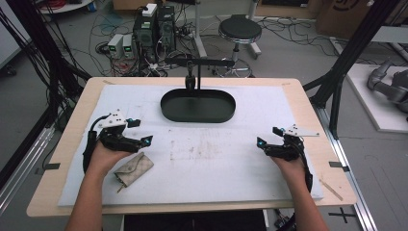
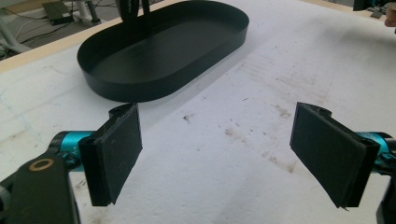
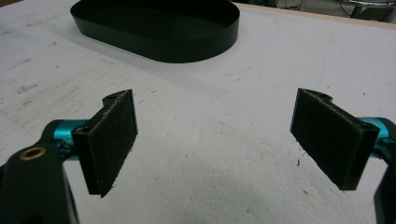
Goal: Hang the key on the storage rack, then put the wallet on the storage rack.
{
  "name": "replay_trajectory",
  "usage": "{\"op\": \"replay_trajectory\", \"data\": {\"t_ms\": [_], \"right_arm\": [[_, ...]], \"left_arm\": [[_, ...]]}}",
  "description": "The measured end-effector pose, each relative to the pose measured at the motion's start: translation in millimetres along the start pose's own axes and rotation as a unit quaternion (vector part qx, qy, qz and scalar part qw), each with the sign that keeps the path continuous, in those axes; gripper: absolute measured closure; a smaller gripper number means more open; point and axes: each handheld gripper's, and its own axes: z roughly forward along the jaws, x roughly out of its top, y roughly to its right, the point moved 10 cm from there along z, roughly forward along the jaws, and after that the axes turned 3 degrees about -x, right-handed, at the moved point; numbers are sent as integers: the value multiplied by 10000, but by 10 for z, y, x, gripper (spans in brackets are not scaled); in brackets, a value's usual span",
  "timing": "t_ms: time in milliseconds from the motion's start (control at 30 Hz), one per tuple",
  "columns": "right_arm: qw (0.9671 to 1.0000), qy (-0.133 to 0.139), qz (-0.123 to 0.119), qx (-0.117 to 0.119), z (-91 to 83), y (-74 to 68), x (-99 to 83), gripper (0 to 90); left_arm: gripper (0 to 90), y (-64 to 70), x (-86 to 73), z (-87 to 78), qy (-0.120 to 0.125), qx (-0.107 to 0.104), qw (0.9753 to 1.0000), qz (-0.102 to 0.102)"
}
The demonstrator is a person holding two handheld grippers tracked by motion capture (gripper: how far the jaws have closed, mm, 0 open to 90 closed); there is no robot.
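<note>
Across the middle of the high view, a wooden tabletop (image 1: 72, 120) is carrying a white foam sheet (image 1: 202, 159) that is covering most of its surface. Near the upper centre of that sheet, a black oval tray (image 1: 197, 105) with low walls is sitting with nothing visible inside it.

At the left of the frame, a person's left hand (image 1: 103, 156) is holding the left claw (image 1: 139, 131), which is pointing toward the right and slightly up the picture. In the left gripper view, its two black padded jaws are standing wide apart with nothing between them, and the oval tray (image 2: 163, 51) is lying ahead in the upper left of that frame, well apart from the jaws. The foam beneath is showing brownish scuff marks (image 2: 275, 112).

Just below the left hand in the high view, touching or nearly touching it, a small beige patterned pouch (image 1: 133, 168) is lying flat on the foam at the lower left. A short tab or zip pull is sticking out from its lower end.

At the right of the high view, the person's right hand (image 1: 288, 161) is holding the right claw (image 1: 267, 136), pointing toward the left. In the right gripper view, its jaws are likewise spread wide and gripping nothing, with the tray (image 3: 159, 28) lying across the top of that frame.

Beyond the tabletop, a black round stool (image 1: 239, 30), computer towers (image 1: 155, 26) and loose cables are sitting on the floor.
</note>
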Motion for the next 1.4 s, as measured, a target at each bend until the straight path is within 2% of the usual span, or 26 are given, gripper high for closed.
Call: {"op": "replay_trajectory", "data": {"t_ms": [167, 500, 667, 800, 933, 1400], "right_arm": [[10000, -12, 11, -6, 5, 21, -7, 151], [9999, -93, -78, -10, 10, -32, -24, 151], [9998, -106, -174, 22, 12, -73, -25, 151], [9998, -114, -174, 51, 14, -96, -30, 151], [9998, -106, -180, 68, 13, -96, -35, 151], [9998, -108, -188, 46, 2, -117, -31, 152]], "left_arm": [[168, -40, -39, -36, -79, 58, 9999, -42], [168, -49, -143, -66, -288, 155, 9994, -109], [168, 5, -160, -87, -429, 230, 9988, 3], [168, 59, -185, -123, -464, 274, 9985, -28], [168, 126, -298, -175, -673, 298, 9973, -9], [168, 293, -659, -294, -987, 293, 9947, -70]]}}
